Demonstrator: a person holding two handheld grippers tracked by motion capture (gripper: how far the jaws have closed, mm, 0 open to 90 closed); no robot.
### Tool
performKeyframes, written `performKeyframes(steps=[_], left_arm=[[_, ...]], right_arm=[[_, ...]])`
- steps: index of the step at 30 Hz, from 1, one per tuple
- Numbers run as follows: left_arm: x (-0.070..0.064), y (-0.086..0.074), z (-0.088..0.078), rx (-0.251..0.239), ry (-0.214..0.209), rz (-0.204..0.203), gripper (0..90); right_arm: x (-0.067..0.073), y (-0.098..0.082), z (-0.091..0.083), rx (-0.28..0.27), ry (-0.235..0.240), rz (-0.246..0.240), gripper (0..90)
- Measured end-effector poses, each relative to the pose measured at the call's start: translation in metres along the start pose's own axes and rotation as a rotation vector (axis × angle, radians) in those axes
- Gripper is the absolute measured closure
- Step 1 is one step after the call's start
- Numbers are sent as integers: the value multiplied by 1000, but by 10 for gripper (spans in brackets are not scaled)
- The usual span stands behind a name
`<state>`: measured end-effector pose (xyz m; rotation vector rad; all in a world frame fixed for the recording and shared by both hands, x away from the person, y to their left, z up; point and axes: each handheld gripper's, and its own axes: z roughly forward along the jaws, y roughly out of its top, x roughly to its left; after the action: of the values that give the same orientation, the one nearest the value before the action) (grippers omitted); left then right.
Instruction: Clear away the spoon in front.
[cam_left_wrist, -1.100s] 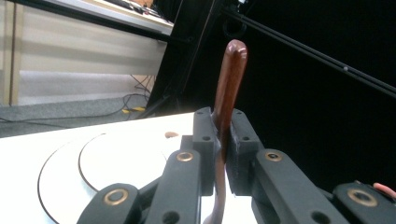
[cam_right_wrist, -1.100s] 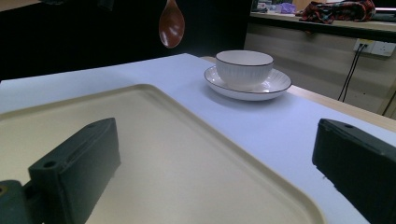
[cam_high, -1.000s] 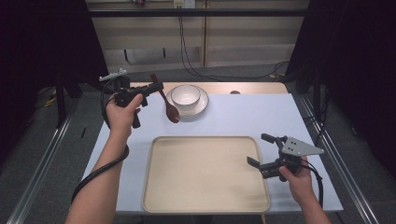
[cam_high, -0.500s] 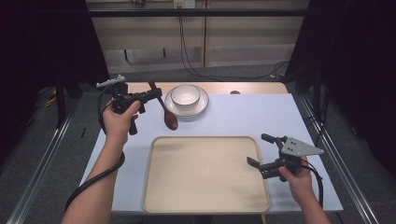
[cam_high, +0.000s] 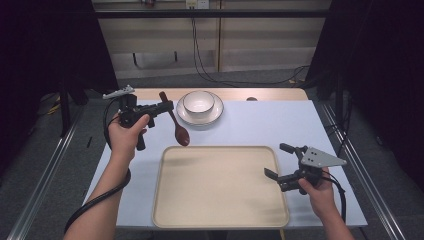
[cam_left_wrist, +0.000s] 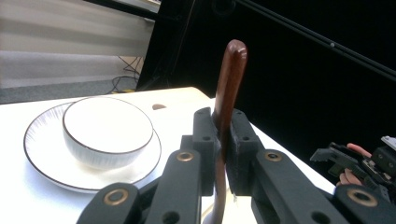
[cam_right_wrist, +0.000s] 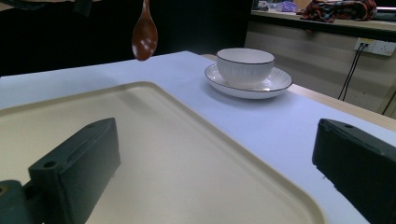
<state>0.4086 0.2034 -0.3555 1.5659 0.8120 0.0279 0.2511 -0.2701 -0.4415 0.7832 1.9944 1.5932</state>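
My left gripper (cam_high: 165, 107) is shut on the handle of a dark brown wooden spoon (cam_high: 175, 120), held in the air left of the bowl; the spoon's head hangs down over the tray's far left corner. In the left gripper view the handle (cam_left_wrist: 229, 88) rises between the closed jaws. A white bowl (cam_high: 199, 102) sits on a white saucer (cam_high: 214, 116) at the back of the table. A beige tray (cam_high: 220, 187) lies in front. My right gripper (cam_high: 277, 167) is open and empty, low over the tray's right edge. The right gripper view has the spoon (cam_right_wrist: 144, 33) hanging at upper left.
The table (cam_high: 280, 125) has a pale blue top with a wooden strip along its far edge. Metal rails run along both sides of it. Cables trail on the floor behind, and dark curtains stand to left and right.
My left gripper has carried the spoon a little forward and to the right, so the spoon's head now hangs by the tray's far left corner. The right gripper has not moved.
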Motion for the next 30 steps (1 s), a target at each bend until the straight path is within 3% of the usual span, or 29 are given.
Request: performKeyframes(steps=[8,10,27,30], left_arm=[[-2,-6,-2,23,2,12,841],[-4,-7,-2,18,-4,0,841],[-13,-20,-1,68,-46,21,841],[-15,-22,0,56,-62,4,841]], right_arm=[[0,0,0,1,-4,-2,7],[0,0,0,2,-4,-3,7],[-1,0,0,1,-1,-4,7],[-1,0,0,-4,4,-4,7]])
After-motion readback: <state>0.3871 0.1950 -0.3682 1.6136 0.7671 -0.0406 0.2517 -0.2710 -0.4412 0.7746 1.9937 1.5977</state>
